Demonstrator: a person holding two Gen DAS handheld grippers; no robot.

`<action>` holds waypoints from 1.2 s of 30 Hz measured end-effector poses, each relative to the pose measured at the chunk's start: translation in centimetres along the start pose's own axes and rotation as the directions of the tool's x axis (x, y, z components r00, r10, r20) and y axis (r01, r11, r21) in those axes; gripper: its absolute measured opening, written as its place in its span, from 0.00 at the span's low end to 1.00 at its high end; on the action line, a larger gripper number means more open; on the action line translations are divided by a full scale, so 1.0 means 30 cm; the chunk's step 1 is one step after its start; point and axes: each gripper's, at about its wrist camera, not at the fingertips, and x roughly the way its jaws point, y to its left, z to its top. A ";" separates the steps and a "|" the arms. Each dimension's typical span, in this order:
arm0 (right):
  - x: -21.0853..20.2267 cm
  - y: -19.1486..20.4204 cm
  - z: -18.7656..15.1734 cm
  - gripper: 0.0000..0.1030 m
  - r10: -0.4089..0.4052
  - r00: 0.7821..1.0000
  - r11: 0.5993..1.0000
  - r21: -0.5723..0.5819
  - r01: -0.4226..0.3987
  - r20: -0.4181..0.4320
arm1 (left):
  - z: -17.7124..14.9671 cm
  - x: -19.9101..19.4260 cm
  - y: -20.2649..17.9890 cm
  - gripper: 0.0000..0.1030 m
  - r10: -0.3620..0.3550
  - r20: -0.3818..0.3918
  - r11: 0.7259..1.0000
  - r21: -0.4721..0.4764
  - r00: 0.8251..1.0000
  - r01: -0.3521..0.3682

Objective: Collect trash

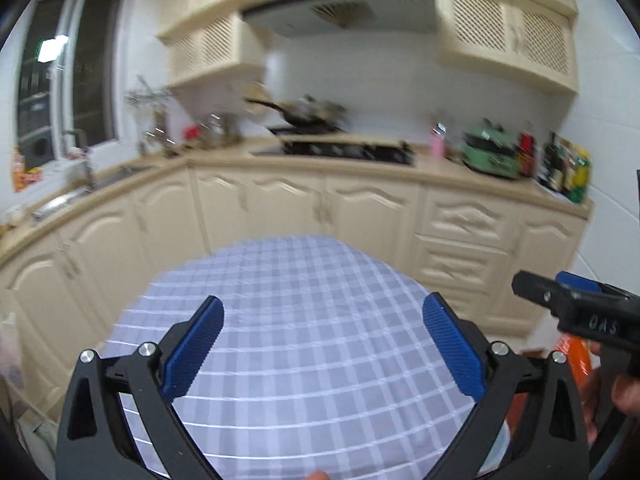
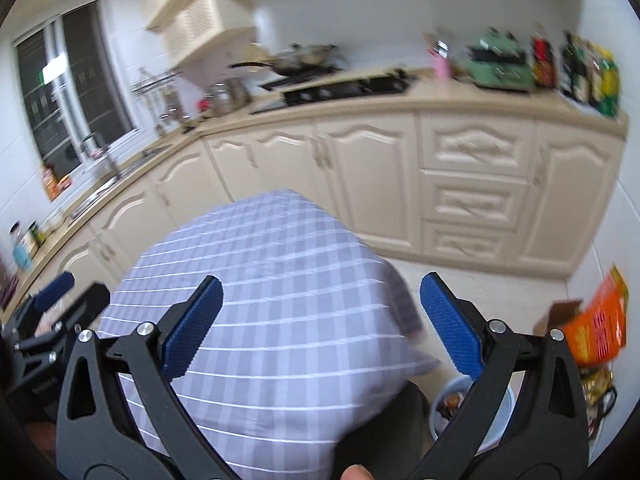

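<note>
Both the left gripper [image 1: 322, 320] and right gripper [image 2: 320, 304] are held spread wide, empty, above the checked tablecloth [image 1: 304, 280].

We cannot make out the pan [image 1: 298, 114] on the stove or the jars beside it [image 1: 216, 130], since motion blur smears them in both views. The pale bin [image 2: 490, 420] sits half hidden behind the right gripper's arm, its contents too small to tell. The orange box [image 1: 576, 360] is mostly covered.
</note>
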 end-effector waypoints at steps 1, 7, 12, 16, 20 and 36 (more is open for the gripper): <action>-0.008 0.053 0.012 0.94 0.015 1.000 1.000 -0.022 -0.015 0.011 | 0.014 -0.029 0.035 0.95 0.029 0.023 1.000 -0.009 0.999 -0.028; -0.068 0.257 0.051 0.94 0.074 0.994 0.992 -0.108 -0.066 0.076 | 0.056 -0.170 0.168 0.96 0.131 0.113 0.990 -0.058 0.985 -0.125; -0.111 0.359 0.069 0.94 0.094 0.988 0.986 -0.149 -0.075 0.125 | 0.063 -0.271 0.239 0.96 0.179 0.148 0.981 -0.100 0.973 -0.165; -0.140 0.412 0.070 0.94 0.105 0.983 0.982 -0.169 -0.079 0.152 | 0.057 -0.333 0.287 0.96 0.201 0.169 0.974 -0.136 0.965 -0.179; -0.164 0.446 0.069 0.94 0.103 0.979 0.980 -0.187 -0.070 0.174 | 0.054 -0.372 0.325 0.96 0.216 0.180 0.969 -0.162 0.960 -0.188; -0.197 0.501 0.073 0.94 0.130 0.971 0.974 -0.211 -0.086 0.202 | 0.042 -0.429 0.353 0.96 0.237 0.196 0.961 -0.194 0.952 -0.199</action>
